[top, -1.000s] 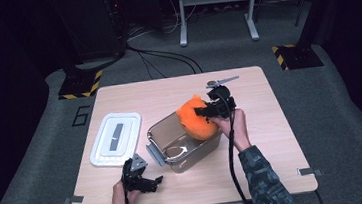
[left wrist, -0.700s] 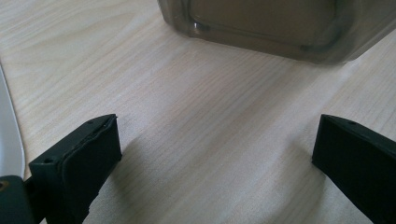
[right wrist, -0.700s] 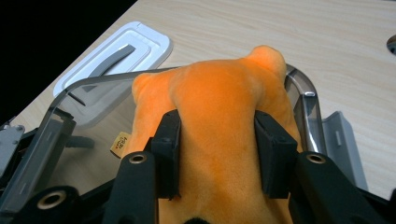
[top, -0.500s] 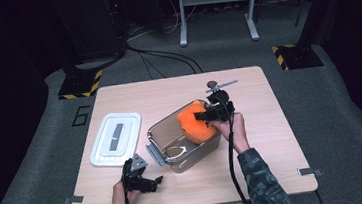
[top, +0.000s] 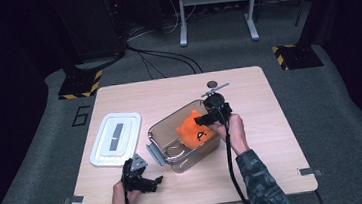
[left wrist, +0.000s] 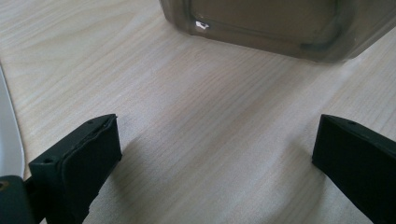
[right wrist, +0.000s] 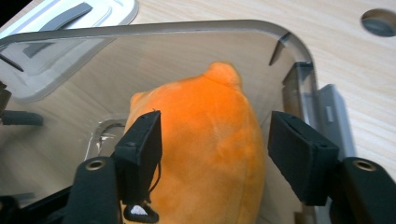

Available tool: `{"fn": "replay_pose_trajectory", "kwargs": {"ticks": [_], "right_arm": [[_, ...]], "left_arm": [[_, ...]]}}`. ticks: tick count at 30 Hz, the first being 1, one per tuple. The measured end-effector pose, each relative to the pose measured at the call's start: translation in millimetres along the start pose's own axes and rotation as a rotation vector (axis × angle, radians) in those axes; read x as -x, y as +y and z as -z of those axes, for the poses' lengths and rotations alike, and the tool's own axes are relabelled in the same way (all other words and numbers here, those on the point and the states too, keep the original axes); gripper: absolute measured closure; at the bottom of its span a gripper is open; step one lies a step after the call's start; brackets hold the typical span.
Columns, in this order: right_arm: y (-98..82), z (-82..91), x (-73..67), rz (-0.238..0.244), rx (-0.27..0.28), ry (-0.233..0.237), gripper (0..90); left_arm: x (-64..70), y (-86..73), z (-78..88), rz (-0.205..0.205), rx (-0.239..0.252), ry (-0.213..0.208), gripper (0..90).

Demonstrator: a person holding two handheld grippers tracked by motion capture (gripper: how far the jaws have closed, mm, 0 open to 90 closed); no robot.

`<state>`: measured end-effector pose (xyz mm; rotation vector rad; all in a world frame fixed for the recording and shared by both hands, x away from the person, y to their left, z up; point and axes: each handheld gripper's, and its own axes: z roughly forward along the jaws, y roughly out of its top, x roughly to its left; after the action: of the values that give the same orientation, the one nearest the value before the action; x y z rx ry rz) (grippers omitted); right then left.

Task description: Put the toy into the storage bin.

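Note:
An orange plush toy (top: 193, 131) (right wrist: 210, 140) sits inside a clear plastic box (top: 167, 122) (right wrist: 187, 25) in the middle of the table. My right gripper (top: 206, 119) (right wrist: 215, 144) hangs over the box's right side with the toy between its jaws. The jaws have just been opening; the right pad (right wrist: 299, 154) stands clear of the toy and the left pad lies against its side without squeezing. My left gripper (top: 151, 182) (left wrist: 215, 154) rests open near the table's front edge, its jaws wide over bare wood, facing the box (left wrist: 271, 23).
The box's white lid (top: 114, 138) (right wrist: 70, 14) lies flat on the table left of the box. A round grommet hole (top: 212, 84) (right wrist: 379, 21) sits behind the box. Bare wood lies right of the box and along the front edge.
The right gripper has come down with the orange toy into the box, and its jaws have spread apart from the toy. The left gripper has stayed put.

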<state>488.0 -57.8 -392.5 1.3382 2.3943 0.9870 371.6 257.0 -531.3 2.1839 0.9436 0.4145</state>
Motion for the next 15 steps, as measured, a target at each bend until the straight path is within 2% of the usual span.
{"fn": "replay_pose_trajectory", "kwargs": {"ticks": [4,7,10,14,15], "right_arm": [[-1.5,4.5,-4.5,0.036,0.000,0.004,43.0],[-2.6,3.9,-7.1,0.059,-0.008,0.039,52.1],[-4.5,-3.2,-6.9,0.064,-0.044,0.020,60.0],[-6.8,-8.5,-3.2,0.050,-0.057,0.020,60.6],[-6.9,-6.2,-2.2,0.047,-0.043,0.021,57.2]], "left_arm": [[0.1,0.0,0.0,0.002,-0.001,-0.002,0.9],[0.0,0.0,0.0,0.002,-0.001,-0.002,0.8],[-0.1,0.0,-0.1,0.001,-0.001,-0.002,0.8],[-0.3,0.1,-0.2,0.001,0.000,-0.002,0.8],[-0.3,0.1,-0.2,0.001,0.000,-0.002,0.8]]}}
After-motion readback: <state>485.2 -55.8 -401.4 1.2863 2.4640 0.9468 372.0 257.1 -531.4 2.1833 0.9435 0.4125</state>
